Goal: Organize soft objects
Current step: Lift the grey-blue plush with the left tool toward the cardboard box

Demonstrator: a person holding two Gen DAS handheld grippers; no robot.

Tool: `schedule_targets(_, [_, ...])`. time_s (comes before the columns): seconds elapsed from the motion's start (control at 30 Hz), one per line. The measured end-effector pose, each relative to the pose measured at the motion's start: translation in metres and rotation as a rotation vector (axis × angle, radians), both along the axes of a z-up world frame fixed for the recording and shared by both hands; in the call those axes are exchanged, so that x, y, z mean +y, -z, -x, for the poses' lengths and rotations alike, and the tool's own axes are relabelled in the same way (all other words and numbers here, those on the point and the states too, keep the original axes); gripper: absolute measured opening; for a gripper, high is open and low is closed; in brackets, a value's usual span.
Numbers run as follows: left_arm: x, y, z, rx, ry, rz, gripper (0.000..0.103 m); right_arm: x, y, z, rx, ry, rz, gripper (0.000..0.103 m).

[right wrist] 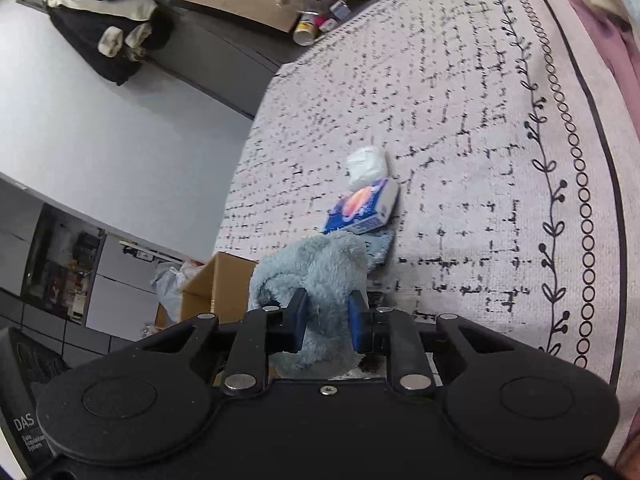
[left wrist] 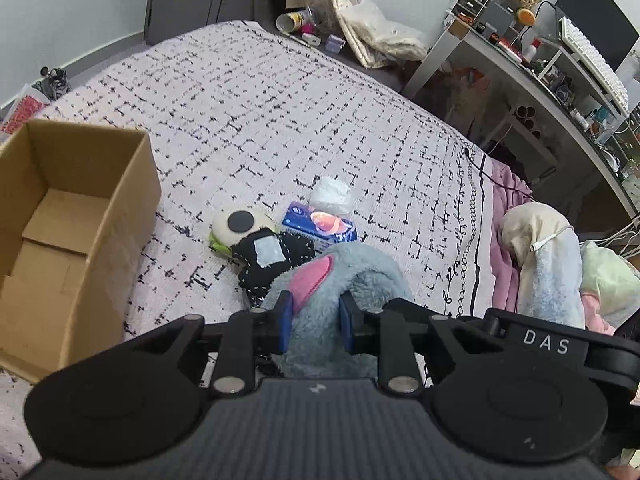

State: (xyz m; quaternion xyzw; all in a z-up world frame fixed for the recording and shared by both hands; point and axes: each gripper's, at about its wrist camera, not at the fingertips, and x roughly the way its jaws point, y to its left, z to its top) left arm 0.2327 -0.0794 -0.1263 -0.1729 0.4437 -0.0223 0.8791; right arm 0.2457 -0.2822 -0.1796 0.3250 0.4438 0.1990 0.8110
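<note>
- two hand-held grippers pinch one blue plush toy (left wrist: 352, 280) above a patterned bedspread (left wrist: 280, 120): the left gripper (left wrist: 316, 318) has its blue pads pressed into the fur near a pink ear patch, and the right gripper (right wrist: 328, 322) squeezes another fold of the same toy (right wrist: 316, 276)
- nothing sits in the cardboard box (left wrist: 132, 200) as far as its open inside shows, so the sorting looks barely begun; this toy appears to be the first item on its way
- four more items lie clustered on the bedspread just beyond the toy: a cream round plush with a black spot (left wrist: 240, 222), a black speckled fabric piece with a grey patch (left wrist: 276, 258), a blue tissue pack (left wrist: 320, 228) and a white soft bundle (left wrist: 332, 196)
- only the left wrist view shows the box interior, the cream plush, the black fabric, the toy's pink patch and a cluttered desk (left wrist: 520, 60) at the far right
- only the right wrist view shows the bedspread's leaf-and-ring border (right wrist: 576, 200), part of the toy lying under the tissue pack (right wrist: 364, 208), and the box (right wrist: 216, 292) from outside, beside the bed edge, its contents hidden from here
</note>
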Motion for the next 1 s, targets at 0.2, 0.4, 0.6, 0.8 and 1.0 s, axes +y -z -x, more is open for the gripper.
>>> schedule_targets(0.2, [0.007, -0.014, 0.008, -0.020, -0.011, -0.009, 0.022, 0.008, -0.013, 0.007, -0.048, -0.025, -0.002, 0.021])
schedule_targets(0.4, [0.015, -0.027, 0.017, -0.048, -0.022, -0.021, 0.022, 0.021, -0.023, 0.014, -0.095, -0.048, 0.013, 0.021])
schedule_targets(0.6, [0.028, -0.037, 0.023, -0.071, -0.039, -0.028, 0.022, 0.039, -0.034, 0.019, -0.145, -0.075, 0.046, 0.021])
schedule_targets(0.8, [0.047, -0.045, 0.028, -0.091, -0.060, -0.028, 0.022, 0.061, -0.043, 0.024, -0.194, -0.094, 0.070, 0.021])
schedule_targets(1.0, [0.068, -0.051, 0.032, -0.107, -0.074, -0.019, 0.021, 0.080, -0.047, 0.023, -0.228, -0.114, 0.073, 0.021])
